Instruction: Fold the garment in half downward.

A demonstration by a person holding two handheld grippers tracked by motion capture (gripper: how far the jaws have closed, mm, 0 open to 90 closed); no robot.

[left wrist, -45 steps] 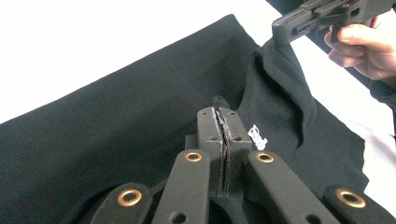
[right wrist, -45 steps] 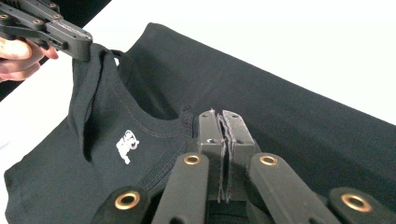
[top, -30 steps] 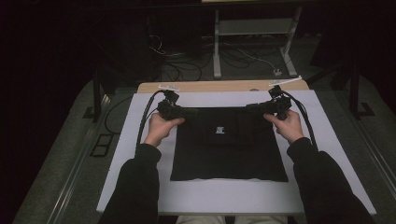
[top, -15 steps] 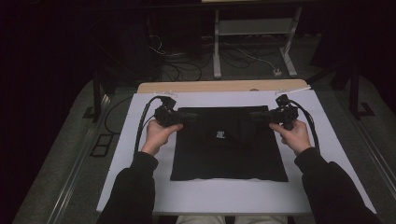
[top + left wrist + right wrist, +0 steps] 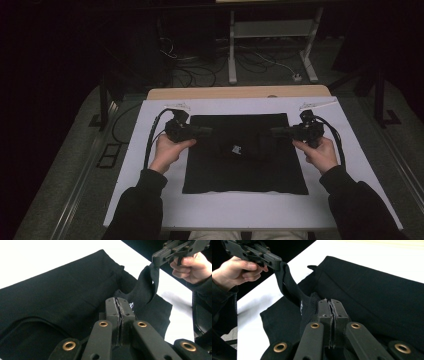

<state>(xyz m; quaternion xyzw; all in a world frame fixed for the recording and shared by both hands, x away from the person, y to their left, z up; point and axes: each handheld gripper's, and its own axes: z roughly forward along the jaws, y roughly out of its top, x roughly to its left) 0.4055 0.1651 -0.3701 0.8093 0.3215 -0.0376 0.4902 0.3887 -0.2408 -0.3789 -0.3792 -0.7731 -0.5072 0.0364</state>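
White table (image 5: 240, 210) bearing a black garment (image 5: 245, 165), laid flat between the two grippers. Step in hand, as judged: a fold, with the garment's far edge pinched at both sides, lifted and carried over the body of the cloth.

Garment: its bulk lies below and between the claws, spreading from them toward the person. A small white label (image 5: 236, 149) sits midway between the two claws. In the left gripper view the cloth (image 5: 62, 297) runs out ahead of and beneath the jaws; a raised corner (image 5: 150, 282) hangs from the other claw farther off.

Left gripper (image 5: 205, 132): clenched, jaws pressed together on a thin layer of the garment's left edge, seen as a frayed seam between the pads (image 5: 112, 310).

Right gripper (image 5: 277, 132): likewise clamped on the right edge, cloth bunched just to the left of its pads (image 5: 338, 310).

Next move, as judged: both claws must travel together and level, keeping the edge taut between them, then lower it squarely onto the near part of the garment before letting go. Uneven travel would skew the fold.
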